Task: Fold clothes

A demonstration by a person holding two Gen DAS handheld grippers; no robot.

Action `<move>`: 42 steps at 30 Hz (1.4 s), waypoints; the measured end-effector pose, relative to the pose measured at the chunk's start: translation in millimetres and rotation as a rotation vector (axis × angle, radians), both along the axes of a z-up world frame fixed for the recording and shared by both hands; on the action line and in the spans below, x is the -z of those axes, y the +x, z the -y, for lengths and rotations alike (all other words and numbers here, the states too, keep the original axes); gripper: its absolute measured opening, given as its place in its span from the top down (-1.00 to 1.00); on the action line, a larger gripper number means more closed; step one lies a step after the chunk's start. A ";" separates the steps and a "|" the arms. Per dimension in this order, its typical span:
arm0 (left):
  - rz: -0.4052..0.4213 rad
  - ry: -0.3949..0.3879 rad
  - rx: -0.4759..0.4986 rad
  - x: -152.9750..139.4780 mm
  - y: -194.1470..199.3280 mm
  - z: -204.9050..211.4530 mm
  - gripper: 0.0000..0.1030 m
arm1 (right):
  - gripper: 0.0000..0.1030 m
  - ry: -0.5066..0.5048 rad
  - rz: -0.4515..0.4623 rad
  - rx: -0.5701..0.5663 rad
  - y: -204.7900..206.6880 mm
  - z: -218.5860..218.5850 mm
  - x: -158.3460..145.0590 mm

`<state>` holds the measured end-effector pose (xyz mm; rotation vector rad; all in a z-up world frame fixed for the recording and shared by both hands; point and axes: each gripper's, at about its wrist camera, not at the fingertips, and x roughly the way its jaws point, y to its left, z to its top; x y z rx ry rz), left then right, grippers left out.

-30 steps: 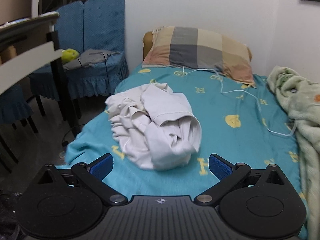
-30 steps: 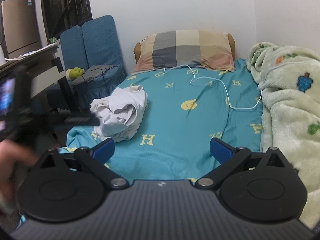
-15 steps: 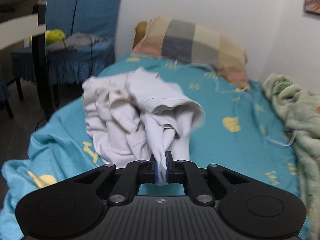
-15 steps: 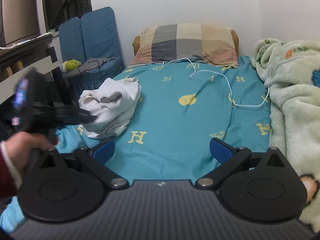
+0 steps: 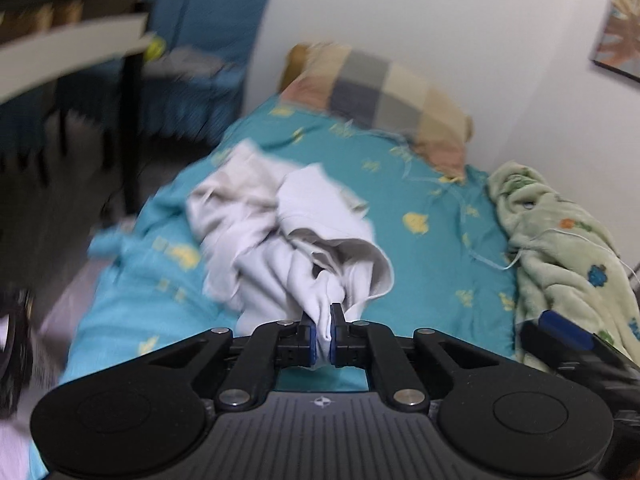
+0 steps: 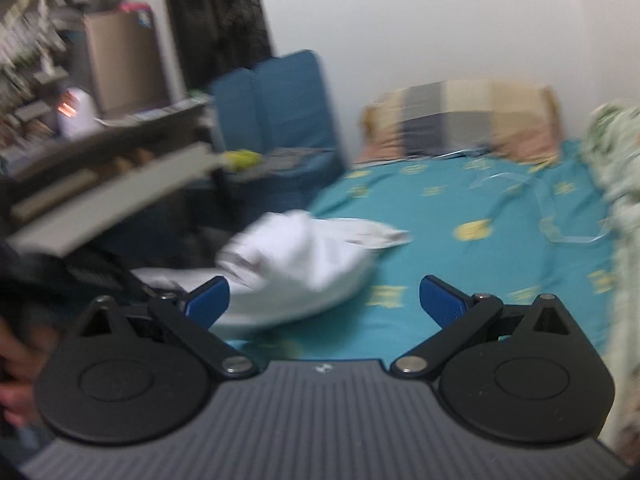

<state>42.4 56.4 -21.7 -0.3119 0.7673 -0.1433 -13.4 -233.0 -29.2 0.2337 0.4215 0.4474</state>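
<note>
— On the teal bedsheet with yellow motifs [image 5: 424, 264], how many garments do you count?

— One crumpled white cloth garment [image 5: 304, 240], heaped near the bed's left edge. Whether the bundle hides a second piece I cannot tell.

— And around it?

— One checked pillow in beige, grey and pink [image 5: 396, 104] at the headboard end, one thin white cable [image 5: 472, 236] looped across the sheet, one pale green fleece blanket [image 5: 568, 248] along the right side, and two blue-covered chairs [image 6: 280, 108] beside the bed.

— The tongs?

— Two. The left gripper [image 5: 321, 330] angles down with its blue pads pressed together on a fold of the garment. The right gripper [image 6: 324, 298] is held nearly level, its fingers spread wide with nothing between them.
</note>
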 end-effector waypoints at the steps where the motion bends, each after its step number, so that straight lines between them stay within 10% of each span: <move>1: -0.013 -0.011 -0.008 2.3 0.9 -4.7 0.87 | -1.00 0.028 -0.002 -0.022 -0.7 -1.5 -1.5; 7: -0.036 -0.038 -0.033 9.6 1.3 -19.4 0.75 | -1.00 0.065 -0.035 -0.059 7.5 -16.5 -13.2; 15: 0.010 -0.056 -0.064 4.7 -0.7 -36.6 0.22 | -1.00 -0.231 0.045 -0.016 40.6 -66.4 -21.7; 24: -0.006 -0.114 -0.132 18.8 14.4 -72.7 0.19 | -0.95 -0.424 0.068 -0.176 82.4 -130.7 14.9; 34: -0.011 -0.130 -0.130 29.6 24.7 -79.5 0.18 | -0.26 -0.510 -0.060 -0.194 94.2 -158.8 71.7; 38: 0.001 -0.120 -0.103 30.5 25.3 -73.3 0.19 | 0.59 -0.517 -0.058 -0.162 95.5 -154.7 67.4; 42: 0.007 -0.109 -0.032 30.6 26.1 -61.6 0.18 | 0.81 -0.475 -0.051 -0.084 99.0 -131.7 47.9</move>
